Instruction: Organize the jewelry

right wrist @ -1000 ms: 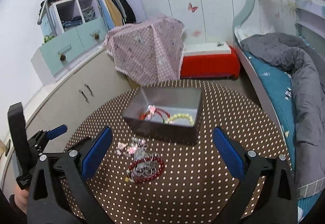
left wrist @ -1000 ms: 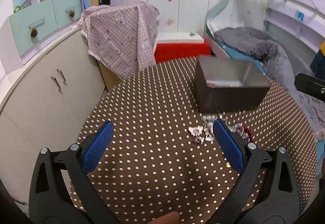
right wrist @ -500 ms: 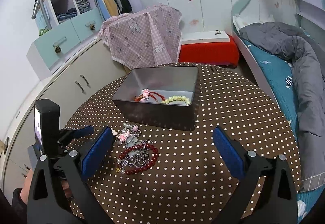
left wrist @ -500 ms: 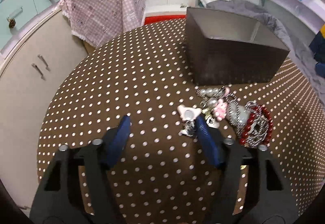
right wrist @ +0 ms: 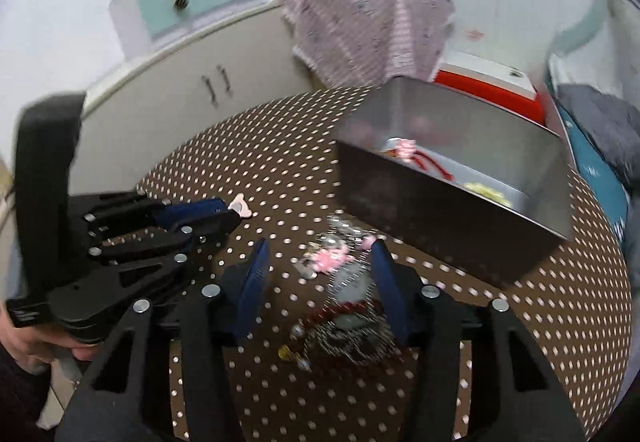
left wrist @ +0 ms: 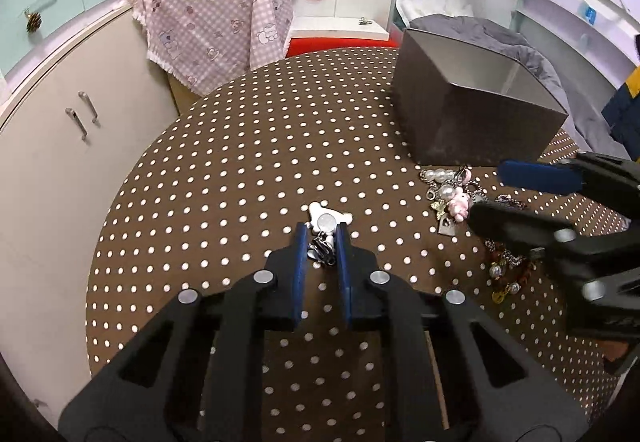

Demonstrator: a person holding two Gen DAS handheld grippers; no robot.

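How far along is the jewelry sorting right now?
Partly done. A red cord piece and a yellow-green bead bracelet already lie in the metal box. In hand: the left tool has closed on the small white charm. Left: the tangled pile under the open right tool.

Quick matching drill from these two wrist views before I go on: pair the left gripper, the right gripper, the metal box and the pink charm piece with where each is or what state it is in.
Things:
1. left gripper
2. right gripper
3. metal box
4. pink charm piece

States:
A. holds a red cord and pale beads
B. open over the jewelry pile
C. lies on the dotted tablecloth, ungripped
D. shut on the small white-topped trinket

Pairs: 1-D, 2-B, 3-A, 4-C
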